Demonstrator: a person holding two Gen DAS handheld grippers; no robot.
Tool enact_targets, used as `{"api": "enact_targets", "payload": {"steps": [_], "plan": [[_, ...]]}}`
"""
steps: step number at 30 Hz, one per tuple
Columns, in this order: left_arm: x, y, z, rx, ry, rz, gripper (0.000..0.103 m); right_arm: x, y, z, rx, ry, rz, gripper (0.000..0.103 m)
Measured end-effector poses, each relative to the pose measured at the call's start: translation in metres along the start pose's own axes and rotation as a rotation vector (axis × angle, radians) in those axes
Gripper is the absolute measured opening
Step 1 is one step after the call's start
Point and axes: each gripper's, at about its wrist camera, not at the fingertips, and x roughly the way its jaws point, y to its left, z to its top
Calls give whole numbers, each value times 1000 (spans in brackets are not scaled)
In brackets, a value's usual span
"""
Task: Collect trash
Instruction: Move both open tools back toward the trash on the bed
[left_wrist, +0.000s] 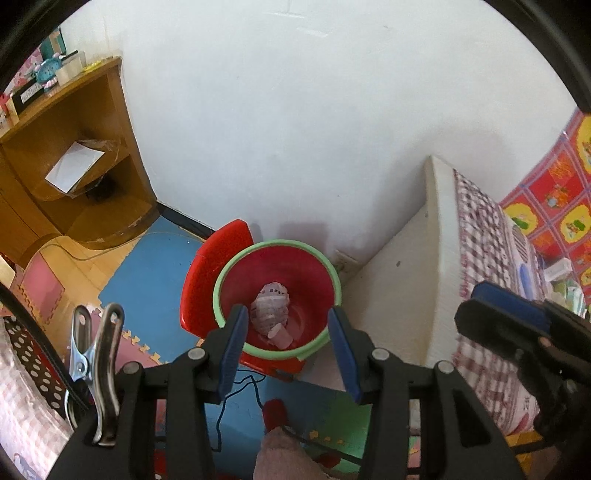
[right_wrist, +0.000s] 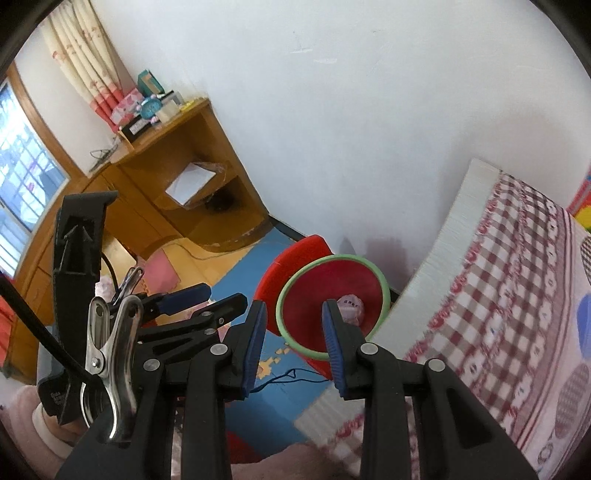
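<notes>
Currently left gripper (left_wrist: 286, 345), right gripper (right_wrist: 293, 341): jaws apart, empty, above bin (left_wrist: 334, 271).

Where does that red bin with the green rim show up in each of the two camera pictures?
Left wrist view: the bin sits low in the middle, seen from above, crumpled paper inside.
Right wrist view: the bin sits right of centre, low, partly behind one tong finger.
Shared landmark: the wooden shelf with a white sheet, up and left of the bin in both.
</notes>
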Motion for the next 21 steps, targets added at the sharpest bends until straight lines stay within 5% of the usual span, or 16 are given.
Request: {"api": "enact_targets", "payload": {"steps": [21], "plan": [[-77, -101, -52, 134, -57, -60, 47, -141, -39, -70, 101, -179, -38, 32]]}}
